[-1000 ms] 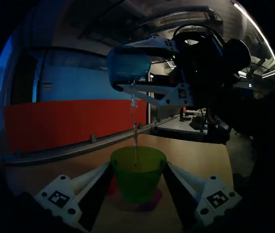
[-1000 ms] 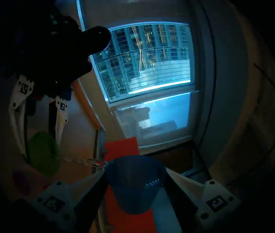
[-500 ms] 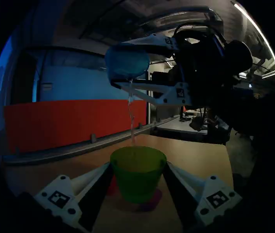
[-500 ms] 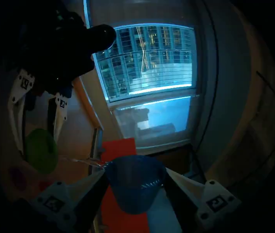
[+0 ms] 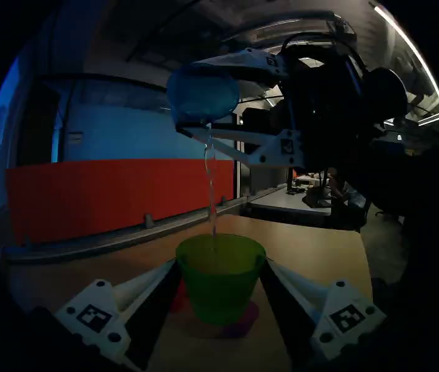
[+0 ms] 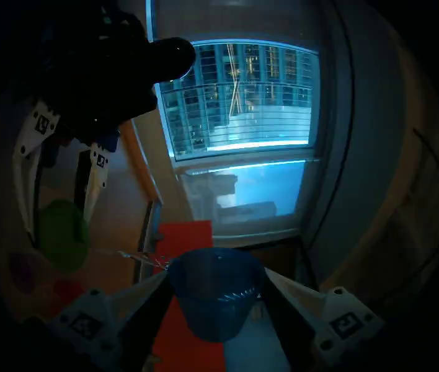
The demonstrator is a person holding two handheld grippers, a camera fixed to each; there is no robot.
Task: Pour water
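Cup [image 5: 221,285], green, tapered, probably plastic

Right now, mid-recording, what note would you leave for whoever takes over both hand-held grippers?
Left hand-held gripper: shut on the green cup, held upright.
Right hand-held gripper: shut on the blue cup, tipped above the green cup.
Done: a thin water stream runs from blue cup into green.
Left: finish the pour, level the blue cup. Water remaining in it cannot be told.
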